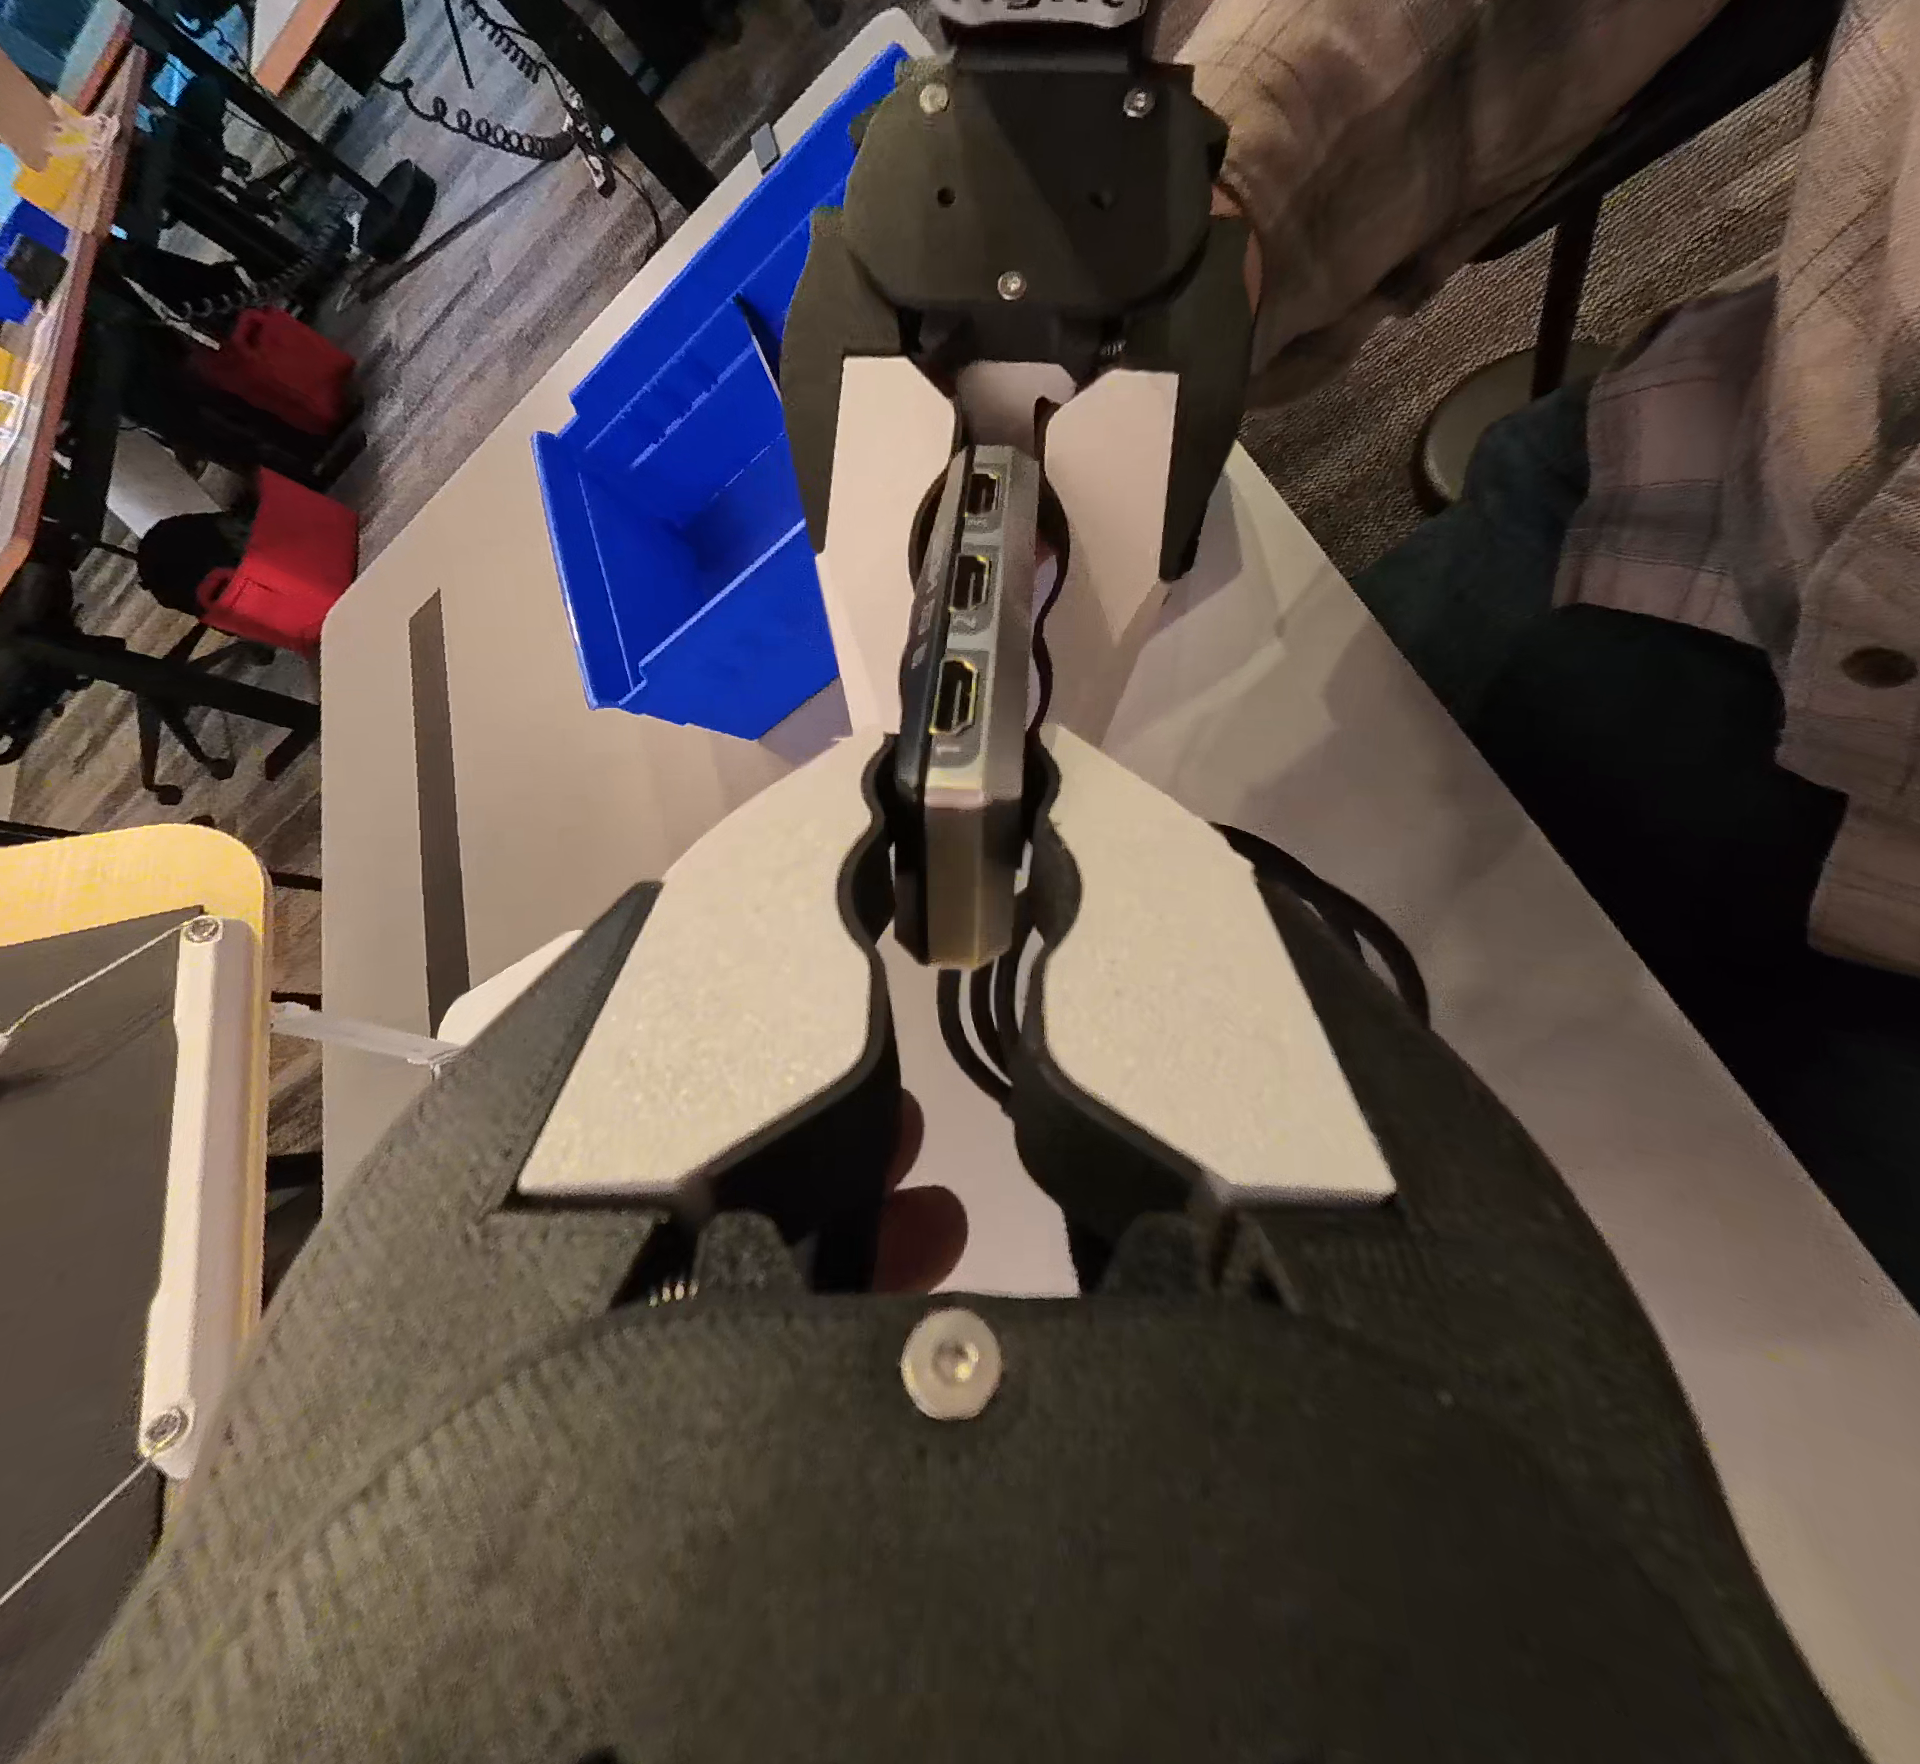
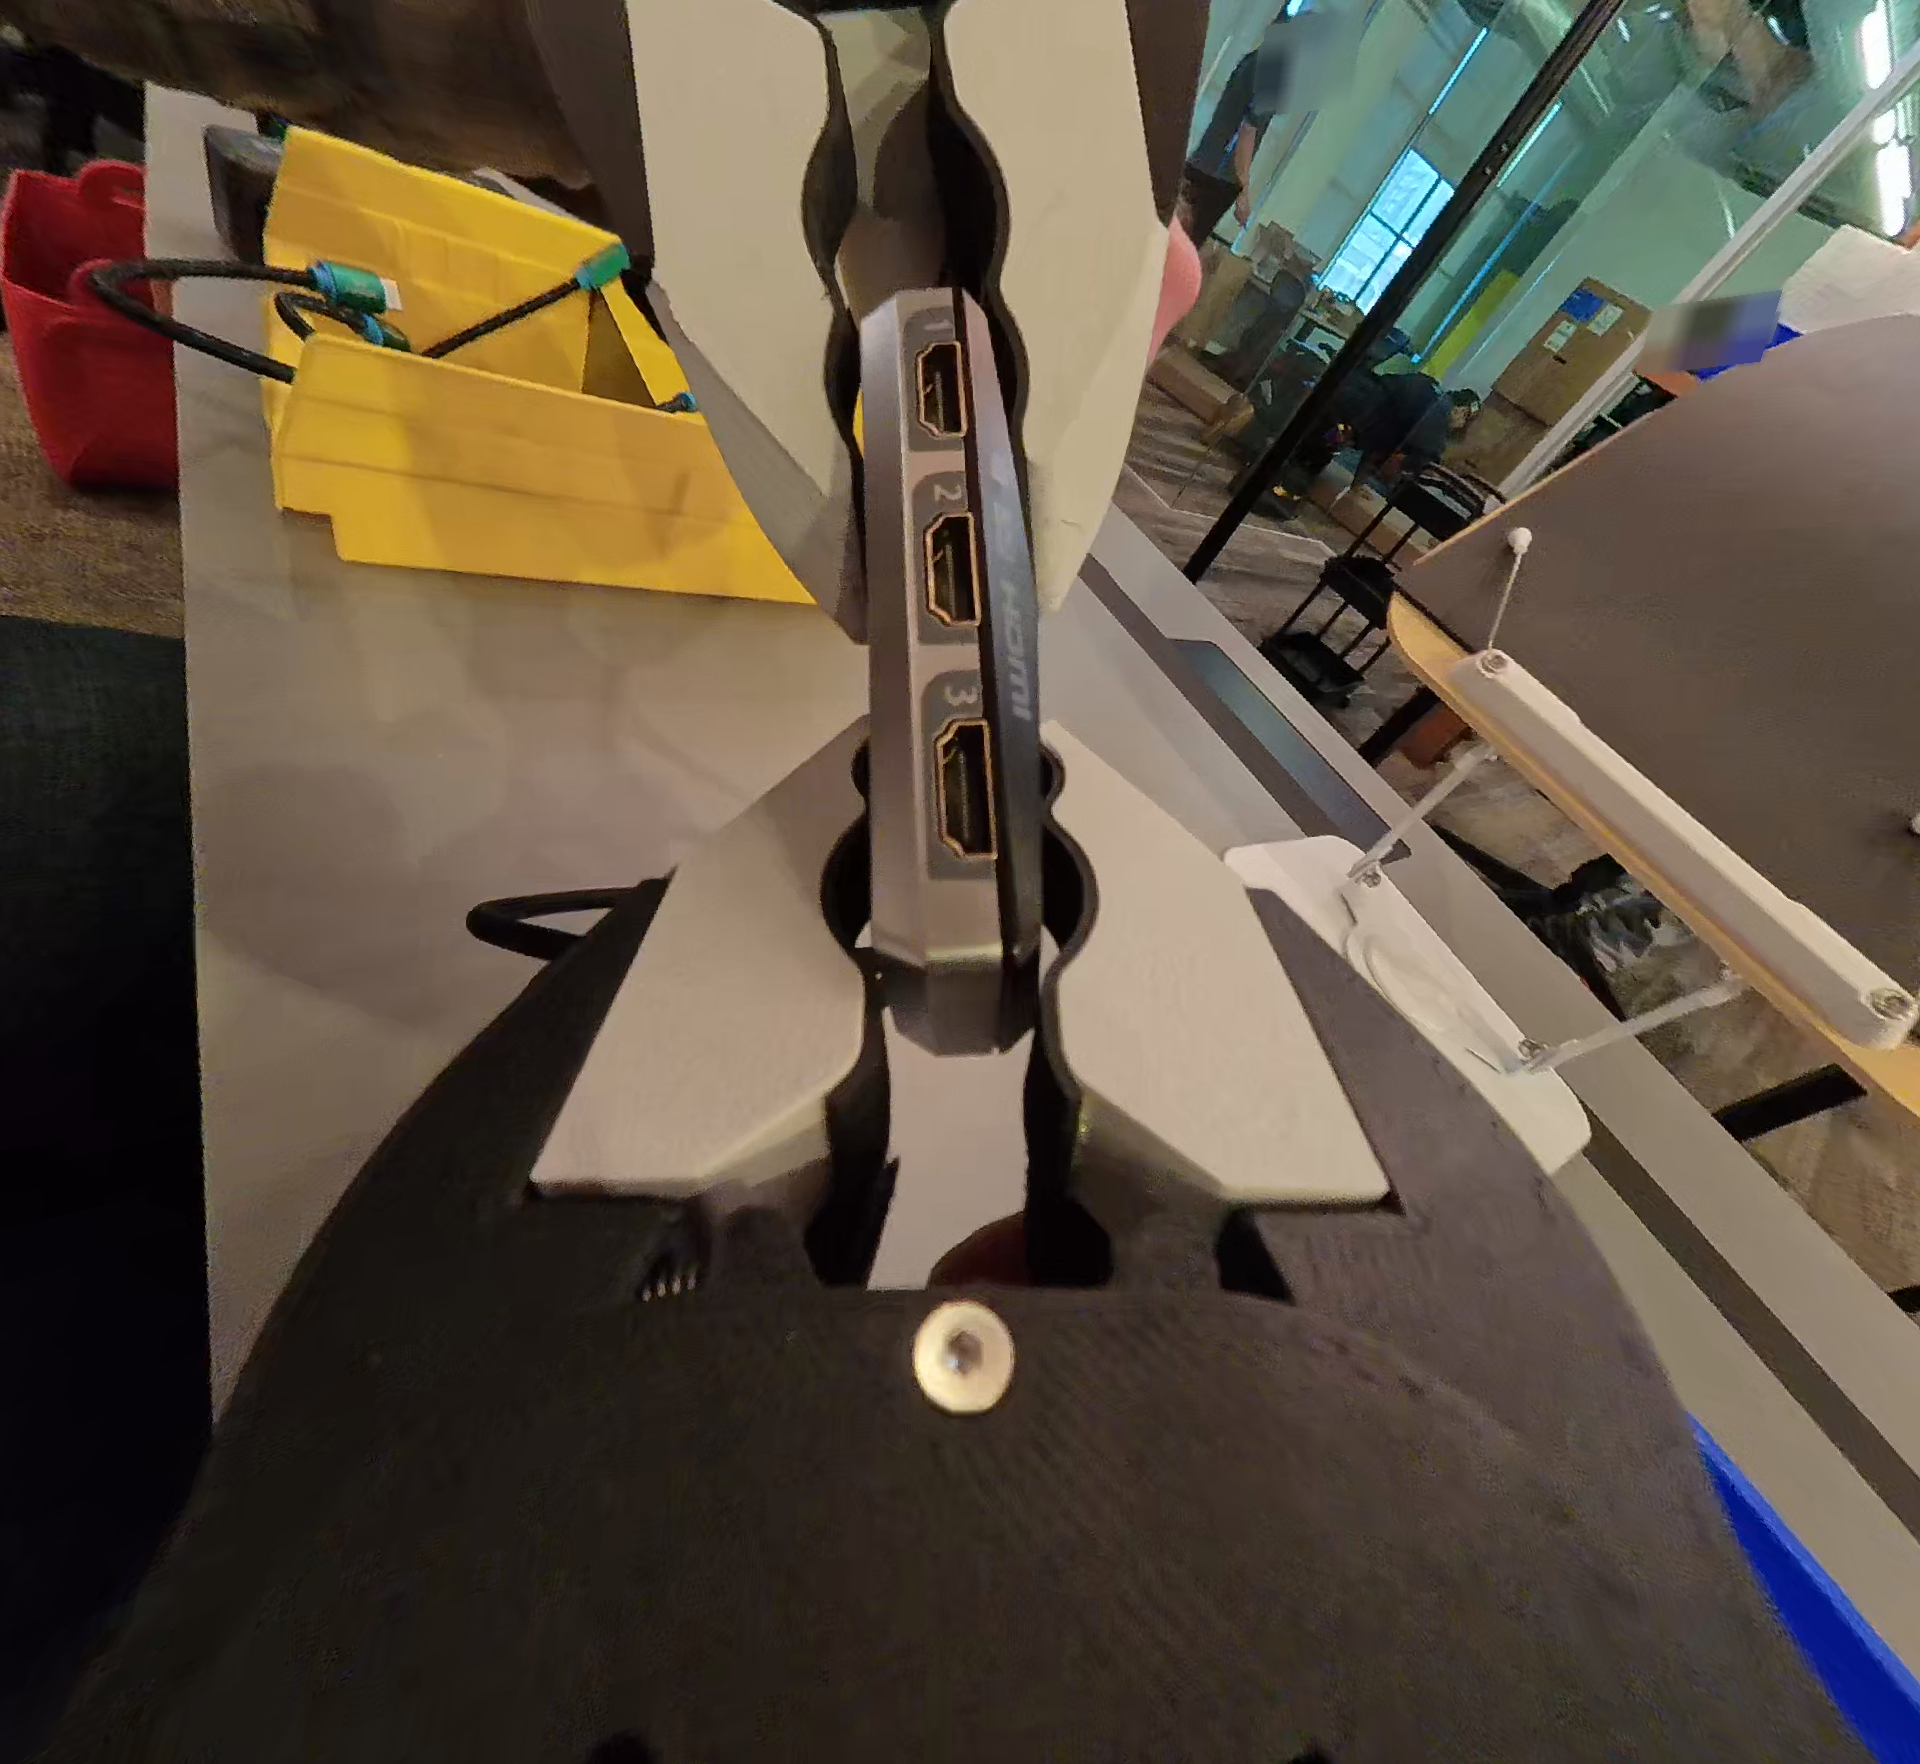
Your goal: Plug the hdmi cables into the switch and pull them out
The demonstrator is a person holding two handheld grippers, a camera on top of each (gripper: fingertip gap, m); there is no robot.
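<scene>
A dark grey HDMI switch (image 1: 966, 706) is held on edge above the table, with three gold-lined ports facing up and nothing plugged into them. My left gripper (image 1: 966, 758) is shut on its near end. My right gripper (image 1: 997, 561) faces it and is shut on the far end. In the right wrist view the switch (image 2: 956, 623) runs from my right gripper (image 2: 956, 738) to the left gripper (image 2: 951, 602). Black cables (image 1: 977, 1028) lie on the table below the switch. More black cables with teal plugs (image 2: 353, 291) lie in a yellow bin (image 2: 488, 457).
A blue bin (image 1: 696, 509) stands on the grey table (image 1: 499, 779) beyond the switch. A red bin (image 2: 73, 332) stands behind the yellow one. A black cable loop (image 2: 530, 925) lies by my right gripper. A tilted board with a white bracket (image 2: 1662, 779) stands off the table's edge. A person's plaid sleeve (image 1: 1403, 104) holds the right gripper. My left and right fingertips are right by each other.
</scene>
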